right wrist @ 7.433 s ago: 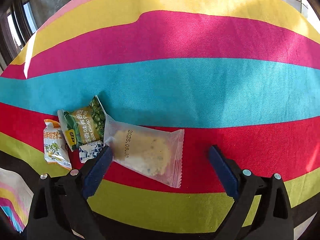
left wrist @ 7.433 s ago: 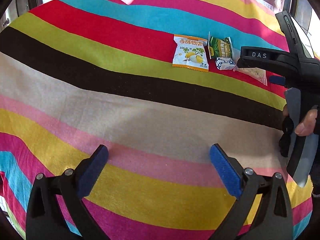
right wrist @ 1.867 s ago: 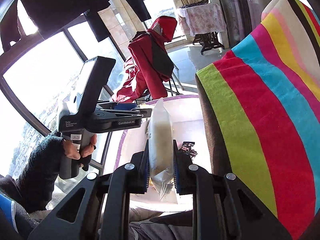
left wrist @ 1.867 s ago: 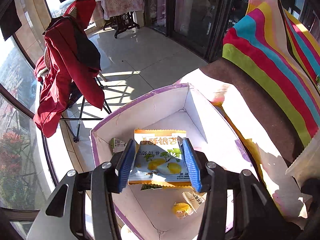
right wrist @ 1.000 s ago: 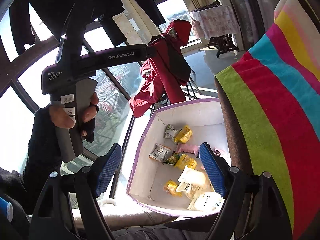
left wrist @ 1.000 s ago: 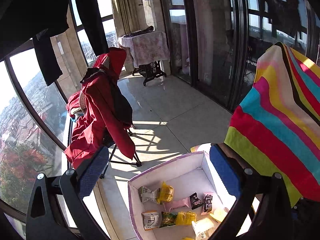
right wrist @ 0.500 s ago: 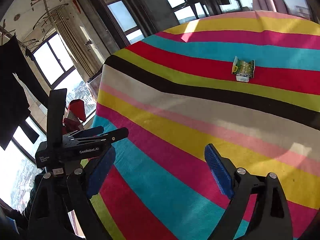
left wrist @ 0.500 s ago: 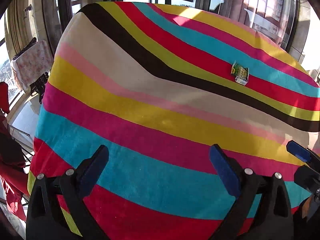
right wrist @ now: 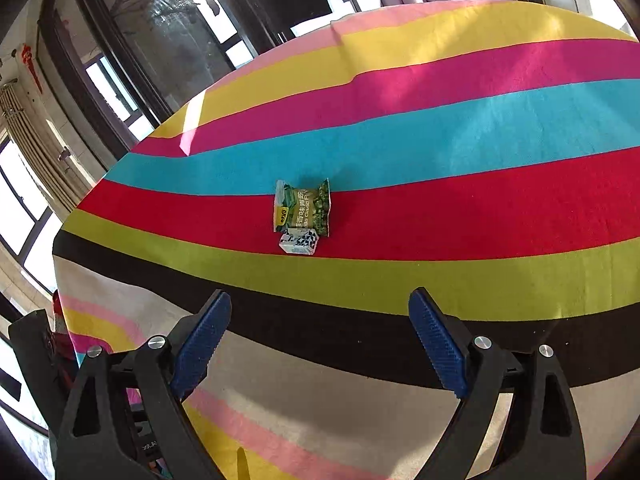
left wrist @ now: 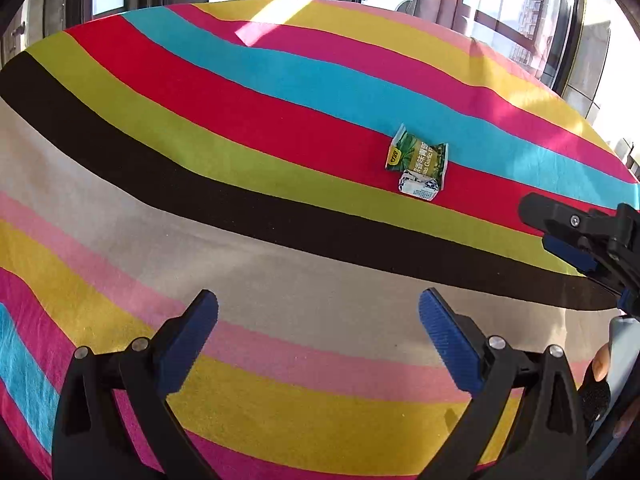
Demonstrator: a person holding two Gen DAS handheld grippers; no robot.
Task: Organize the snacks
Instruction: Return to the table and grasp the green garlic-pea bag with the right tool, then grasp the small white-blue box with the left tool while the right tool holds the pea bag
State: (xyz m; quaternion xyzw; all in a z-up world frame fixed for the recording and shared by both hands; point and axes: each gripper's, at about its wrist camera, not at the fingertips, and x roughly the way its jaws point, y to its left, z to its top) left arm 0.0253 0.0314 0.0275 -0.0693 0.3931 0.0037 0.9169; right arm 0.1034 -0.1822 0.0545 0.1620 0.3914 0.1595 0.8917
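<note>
A green snack packet [left wrist: 416, 157] lies on the red stripe of the striped cloth [left wrist: 240, 208], with a small white and blue packet [left wrist: 419, 188] touching its near edge. Both show in the right wrist view too, the green packet [right wrist: 303, 208] and the white and blue packet [right wrist: 300, 241]. My left gripper [left wrist: 318, 336] is open and empty, well short of them over the beige stripe. My right gripper [right wrist: 320, 334] is open and empty, over the black stripe with the packets ahead. The right gripper also shows at the right edge of the left wrist view [left wrist: 580, 236].
The striped cloth [right wrist: 440, 140] covers the whole table. Windows and glass doors [right wrist: 160, 40] stand behind the far edge. Part of the left gripper's body [right wrist: 36, 360] shows at the lower left of the right wrist view.
Both grippers, open and empty since dropping their snacks in the box, have swung back over the table and come closer to the two remaining packets.
</note>
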